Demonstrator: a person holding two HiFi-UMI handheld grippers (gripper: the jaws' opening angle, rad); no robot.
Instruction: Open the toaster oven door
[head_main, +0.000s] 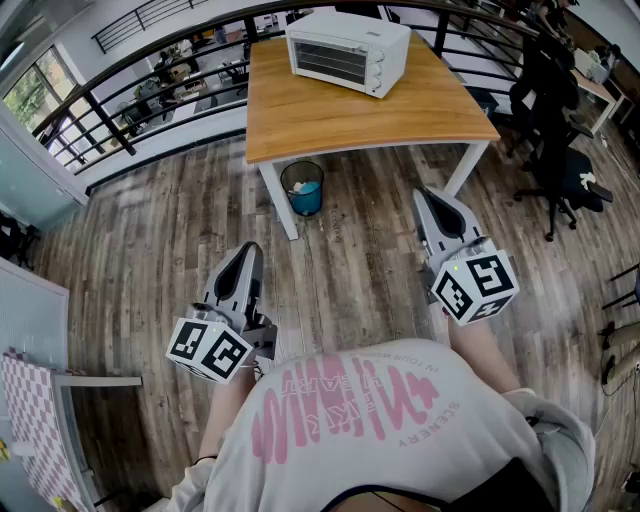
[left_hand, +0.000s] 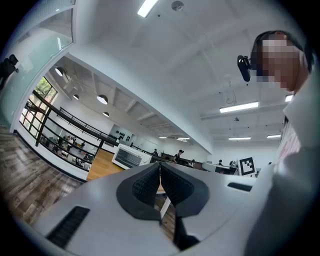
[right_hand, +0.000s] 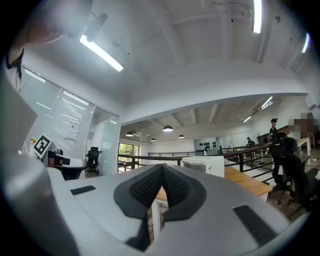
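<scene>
Toaster oven (head_main: 347, 50) stands well ahead at the table's (head_main: 400, 115) far edge, door toward the person, its length along that edge; both grippers are clenched empty, the right gripper (head_main: 429, 194) seemingly nearer than the left gripper (head_main: 249, 249).

White, boxy toaster oven (head_main: 347, 50), upright on a wooden table (head_main: 340, 120) near its far edge, turned slightly askew. Door (head_main: 322, 62) shut flat against the front, with a dark glass window. Well apart from both grippers.
</scene>
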